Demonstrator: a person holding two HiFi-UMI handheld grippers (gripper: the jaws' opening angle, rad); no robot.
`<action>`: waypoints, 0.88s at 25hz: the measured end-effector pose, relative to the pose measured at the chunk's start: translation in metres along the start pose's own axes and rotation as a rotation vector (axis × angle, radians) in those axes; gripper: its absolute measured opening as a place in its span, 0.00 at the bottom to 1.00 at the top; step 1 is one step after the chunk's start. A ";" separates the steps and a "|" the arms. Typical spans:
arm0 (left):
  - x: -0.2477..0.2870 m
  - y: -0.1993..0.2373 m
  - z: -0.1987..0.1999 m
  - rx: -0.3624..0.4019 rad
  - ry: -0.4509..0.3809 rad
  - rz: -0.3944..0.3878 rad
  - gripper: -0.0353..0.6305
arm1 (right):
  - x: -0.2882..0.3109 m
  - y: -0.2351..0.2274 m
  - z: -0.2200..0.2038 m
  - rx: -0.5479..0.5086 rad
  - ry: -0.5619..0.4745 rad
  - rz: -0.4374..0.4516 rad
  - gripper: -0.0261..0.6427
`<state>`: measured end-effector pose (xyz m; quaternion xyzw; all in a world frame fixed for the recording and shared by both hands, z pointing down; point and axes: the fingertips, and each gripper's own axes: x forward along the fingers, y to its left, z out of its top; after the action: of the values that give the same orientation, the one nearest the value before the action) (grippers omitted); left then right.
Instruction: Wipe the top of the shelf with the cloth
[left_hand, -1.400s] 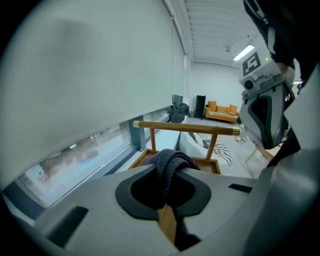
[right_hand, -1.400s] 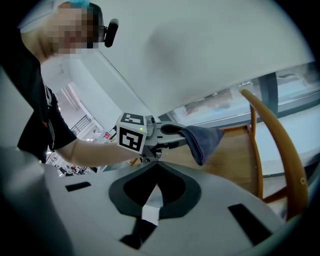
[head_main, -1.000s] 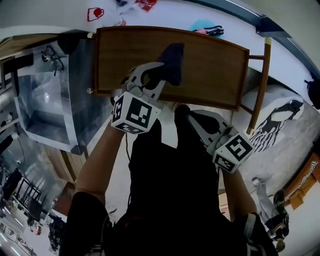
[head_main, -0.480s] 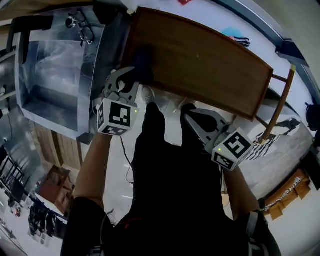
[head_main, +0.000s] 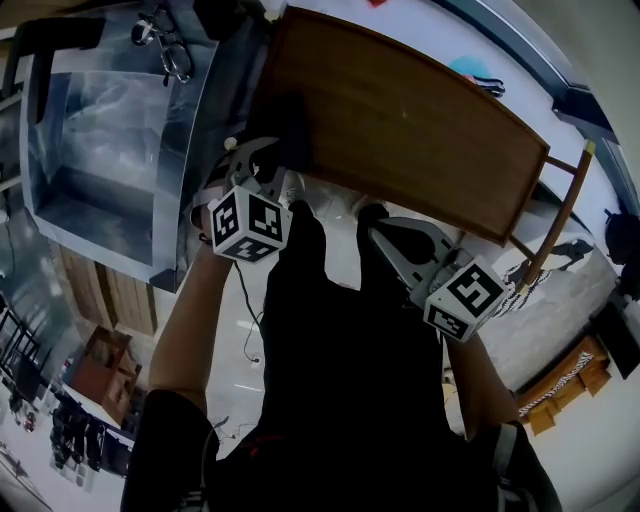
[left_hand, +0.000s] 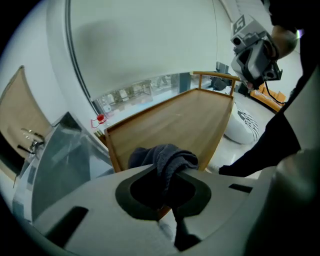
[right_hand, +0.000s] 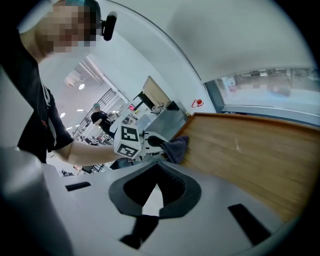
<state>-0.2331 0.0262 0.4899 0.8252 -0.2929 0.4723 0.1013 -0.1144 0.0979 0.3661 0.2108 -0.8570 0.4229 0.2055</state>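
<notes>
**Left gripper pinches a dark cloth at the near-left corner of a wooden shelf top**

A dark grey-blue terry cloth (left_hand: 167, 156) is bunched up and pinched between the jaws of the left gripper (left_hand: 171, 171). The folded wad bulges out above and ahead of the jaws. In the head view, the cloth (head_main: 284, 132) sits at the near-left corner of the shelf (head_main: 400, 130), right at the front edge. From the right gripper view it (right_hand: 176, 146) appears to rest on the wood, though actual contact cannot be confirmed.

The shelf top (left_hand: 182, 117) is a long brown wooden board with a low raised rim, and the rest of its surface is bare. A slim wooden rail (head_main: 563, 208) stands at its far right end.

The left gripper (head_main: 258, 172) is held out over that near-left corner by the person's bare left forearm (head_main: 190, 320).

The right gripper (head_main: 385, 238) hangs apart from the shelf, just in front of its front edge and above the person's dark trousers (head_main: 340, 340). Its jaws (right_hand: 158, 167) are pressed together at the tips with nothing between them.

To the shelf's left stands a grey metal box (head_main: 100, 130), with a pair of eyeglasses (head_main: 165, 50) on its top edge. On the floor to the right lies a white cushion with a black pattern (left_hand: 245, 125).
</notes>
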 end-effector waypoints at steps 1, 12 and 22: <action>0.006 -0.005 0.001 0.024 0.016 -0.022 0.12 | -0.002 -0.003 0.000 0.004 -0.003 -0.005 0.05; 0.041 -0.049 0.028 0.148 0.061 -0.173 0.12 | -0.036 -0.030 -0.006 0.058 -0.061 -0.053 0.05; 0.063 -0.100 0.067 0.228 0.050 -0.264 0.12 | -0.079 -0.053 -0.016 0.093 -0.114 -0.101 0.05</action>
<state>-0.1031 0.0524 0.5182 0.8506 -0.1239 0.5054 0.0757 -0.0174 0.0961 0.3669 0.2870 -0.8351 0.4385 0.1673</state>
